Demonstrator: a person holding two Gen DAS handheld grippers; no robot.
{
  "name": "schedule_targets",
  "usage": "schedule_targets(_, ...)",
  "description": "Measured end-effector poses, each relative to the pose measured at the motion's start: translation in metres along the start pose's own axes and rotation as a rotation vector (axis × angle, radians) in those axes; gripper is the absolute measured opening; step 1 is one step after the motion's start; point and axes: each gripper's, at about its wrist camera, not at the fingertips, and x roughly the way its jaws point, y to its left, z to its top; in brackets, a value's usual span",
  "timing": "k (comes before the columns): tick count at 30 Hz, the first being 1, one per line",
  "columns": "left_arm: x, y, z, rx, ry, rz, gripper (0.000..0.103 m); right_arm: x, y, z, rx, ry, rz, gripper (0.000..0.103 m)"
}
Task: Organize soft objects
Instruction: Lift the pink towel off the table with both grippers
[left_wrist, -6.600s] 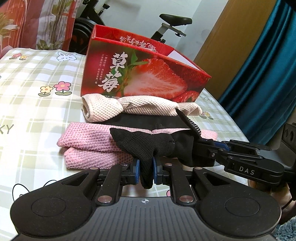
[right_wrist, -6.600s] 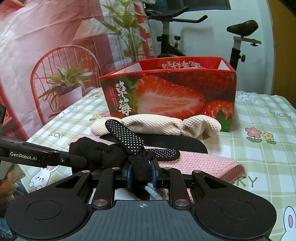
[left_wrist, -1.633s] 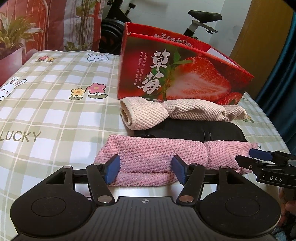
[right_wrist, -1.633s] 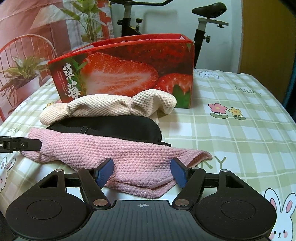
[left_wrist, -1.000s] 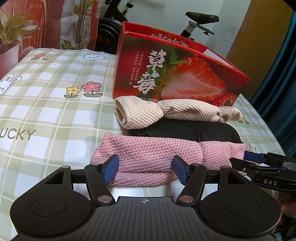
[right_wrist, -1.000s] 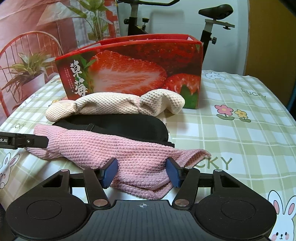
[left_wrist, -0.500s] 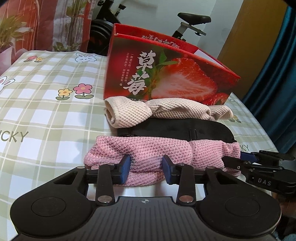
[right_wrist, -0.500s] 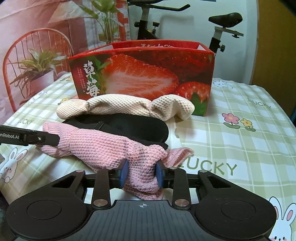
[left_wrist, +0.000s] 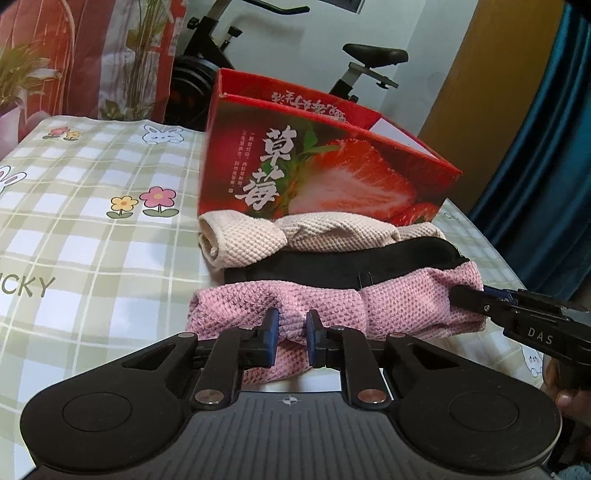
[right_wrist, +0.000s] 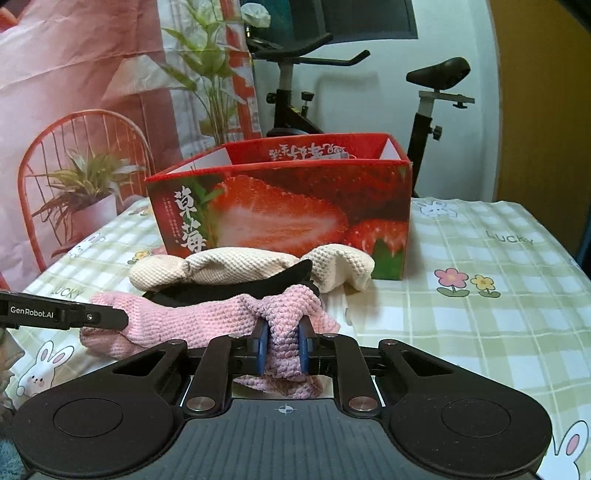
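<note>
A pink knitted towel (left_wrist: 332, 306) lies across the checked tablecloth, nearest to me. My left gripper (left_wrist: 291, 332) has its jaws closing, and the pads pinch a fold at the towel's left end. My right gripper (right_wrist: 282, 347), also closing, squeezes the bunched right end of the pink towel (right_wrist: 184, 325), which is raised a little off the cloth. Behind it lie a black padded strip (left_wrist: 332, 262) and a cream towel (left_wrist: 258, 236). An open red strawberry box (left_wrist: 332, 177) stands behind them. Each gripper shows in the other's view at the towel's far end.
The checked tablecloth (left_wrist: 92, 221) runs out to the left, and in the right wrist view it extends right (right_wrist: 480, 314). An exercise bike (right_wrist: 295, 92) and a red chair (right_wrist: 74, 147) stand beyond the table. A blue curtain (left_wrist: 535, 147) hangs at the right.
Both grippers have closed from wide open onto the two ends of the pink towel. The right end has bunched up and risen slightly. The black glove held earlier is gone from view.
</note>
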Motion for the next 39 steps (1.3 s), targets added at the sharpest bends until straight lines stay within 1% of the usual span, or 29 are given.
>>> schedule_targets(7,0.007,0.001,-0.003,-0.004,0.038,0.005,0.017,0.004,0.000,-0.001,0.014,0.016,0.000,0.015)
schedule_targets(14,0.008,0.003,-0.002,-0.015,0.040,0.001,0.017,0.002,0.004,0.001,0.002,0.032,-0.019,0.016)
schedule_targets(20,0.004,-0.001,-0.001,0.003,0.026,-0.022,0.017,-0.009,0.010,0.007,-0.027,0.015,-0.037,0.016)
schedule_targets(24,-0.001,-0.003,0.000,0.012,-0.001,-0.040,0.017,-0.016,0.014,0.010,-0.045,0.012,-0.050,0.016)
schedule_targets(26,-0.002,-0.004,0.001,0.016,-0.006,-0.032,0.017,-0.017,0.015,0.010,-0.048,0.015,-0.054,0.016)
schedule_targets(28,-0.004,-0.001,0.001,0.001,-0.013,-0.007,0.017,-0.015,0.013,0.008,-0.033,0.029,-0.057,0.016)
schedule_targets(30,-0.006,0.005,0.002,-0.030,-0.025,0.029,0.023,-0.012,0.009,0.006,-0.014,0.049,-0.064,0.016)
schedule_targets(31,-0.008,0.008,0.003,-0.047,-0.030,0.048,0.035,-0.011,0.007,0.004,-0.006,0.057,-0.065,0.016)
schedule_targets(32,-0.008,0.010,0.004,-0.063,-0.035,0.061,0.051,-0.010,0.006,0.003,0.001,0.064,-0.066,0.016)
schedule_targets(33,-0.008,0.013,0.004,-0.079,-0.037,0.072,0.057,-0.009,0.005,0.002,0.005,0.068,-0.066,0.016)
schedule_targets(34,-0.007,0.015,0.004,-0.091,-0.035,0.075,0.060,-0.008,0.005,0.001,0.006,0.071,-0.066,0.016)
schedule_targets(36,0.000,0.015,0.003,-0.090,-0.003,0.066,0.060,-0.007,0.006,0.000,0.002,0.074,-0.066,0.017)
schedule_targets(37,0.004,0.014,0.003,-0.080,0.016,0.067,0.060,-0.006,0.006,0.000,0.001,0.077,-0.067,0.017)
schedule_targets(39,0.009,0.009,0.001,-0.049,0.027,0.075,0.061,-0.004,0.004,-0.002,0.007,0.084,-0.066,0.017)
